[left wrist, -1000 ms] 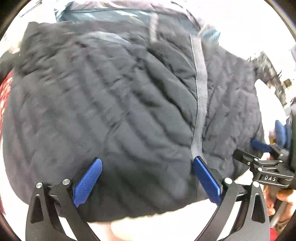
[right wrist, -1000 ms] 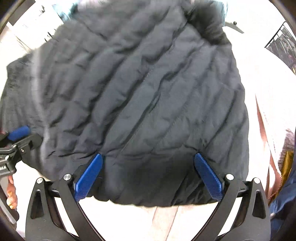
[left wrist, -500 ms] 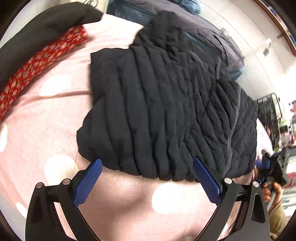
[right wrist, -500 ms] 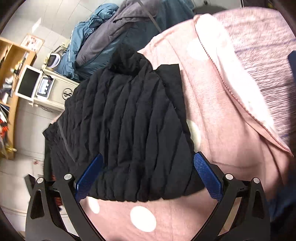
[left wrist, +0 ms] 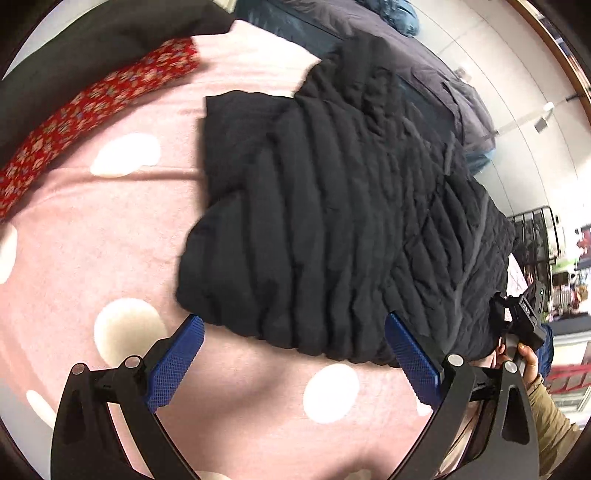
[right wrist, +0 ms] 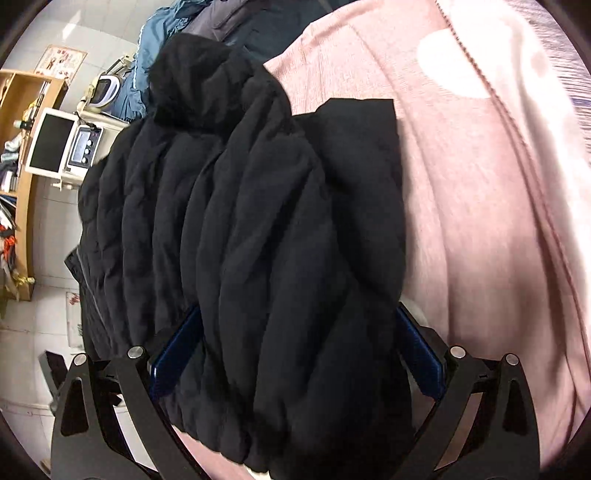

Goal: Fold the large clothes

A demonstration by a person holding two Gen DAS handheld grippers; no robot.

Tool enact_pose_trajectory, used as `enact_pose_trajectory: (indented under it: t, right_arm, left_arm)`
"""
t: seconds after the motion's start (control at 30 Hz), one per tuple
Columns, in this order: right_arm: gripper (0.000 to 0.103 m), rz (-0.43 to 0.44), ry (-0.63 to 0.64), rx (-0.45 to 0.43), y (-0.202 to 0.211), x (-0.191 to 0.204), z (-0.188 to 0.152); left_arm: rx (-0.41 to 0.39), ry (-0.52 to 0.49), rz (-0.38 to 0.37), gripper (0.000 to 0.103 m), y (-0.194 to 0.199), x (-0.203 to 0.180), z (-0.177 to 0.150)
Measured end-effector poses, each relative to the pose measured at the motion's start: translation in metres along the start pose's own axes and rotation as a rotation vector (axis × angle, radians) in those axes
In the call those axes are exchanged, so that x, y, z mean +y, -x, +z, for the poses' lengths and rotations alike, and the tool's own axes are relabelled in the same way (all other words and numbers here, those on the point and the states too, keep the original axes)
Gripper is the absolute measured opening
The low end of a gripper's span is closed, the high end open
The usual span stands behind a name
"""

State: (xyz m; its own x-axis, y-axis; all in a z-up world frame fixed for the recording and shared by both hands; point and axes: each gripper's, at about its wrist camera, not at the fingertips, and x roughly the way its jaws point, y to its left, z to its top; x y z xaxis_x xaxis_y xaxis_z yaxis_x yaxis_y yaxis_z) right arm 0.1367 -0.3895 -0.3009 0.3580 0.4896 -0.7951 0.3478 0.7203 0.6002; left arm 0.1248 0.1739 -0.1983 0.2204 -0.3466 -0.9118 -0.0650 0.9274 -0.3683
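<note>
A black quilted jacket [left wrist: 332,221] lies folded on a pink blanket with white dots [left wrist: 92,240]. My left gripper [left wrist: 295,354] is open just short of the jacket's near edge, with its blue fingertips [left wrist: 177,362] over the blanket. In the right wrist view the jacket [right wrist: 258,221] fills the middle. My right gripper [right wrist: 295,350] stands wide open, and the jacket's near end bulges between and over its blue pads [right wrist: 421,362]. The right gripper [left wrist: 524,321], held by a hand, also shows at the jacket's right end in the left wrist view.
A red floral cloth [left wrist: 92,107] and a dark garment lie at the blanket's far left. Blue and grey coats [right wrist: 192,22] are piled behind the jacket. A wooden shelf with a white monitor [right wrist: 51,147] stands off the bed. Bare pink blanket [right wrist: 498,221] stretches to the right.
Both grippers drew back from close over the jacket, leaving it flat on the blanket. Since half a second ago the right gripper has pushed forward, so the jacket's end sits between its fingers.
</note>
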Motion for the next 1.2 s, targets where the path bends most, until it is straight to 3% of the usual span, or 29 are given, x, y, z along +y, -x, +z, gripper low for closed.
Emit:
enact_pose_trajectory:
  t: [0.2, 0.4, 0.63, 0.87, 1.2]
  right_arm:
    - [0.098, 0.012, -0.012, -0.006, -0.006, -0.001, 0.010]
    - [0.098, -0.002, -0.022, -0.003, -0.007, 0.001, 0.012]
    - [0.098, -0.049, -0.025, 0.013, -0.011, 0.011, 0.013]
    - [0.098, -0.077, -0.053, 0.015, -0.013, 0.022, 0.013]
    - [0.095, -0.143, -0.042, -0.012, -0.013, 0.036, 0.005]
  left_arm:
    - [-0.019, 0.051, -0.016, 0.096, 0.005, 0.023, 0.013]
    - [-0.016, -0.042, -0.011, 0.096, 0.005, 0.029, 0.048]
    - [0.034, -0.096, -0.117, 0.096, -0.021, 0.028, 0.086]
    - [0.120, 0.006, -0.204, 0.098, -0.067, 0.039, 0.103]
    - [0.112, 0.037, -0.190, 0.097, -0.079, 0.028, 0.109]
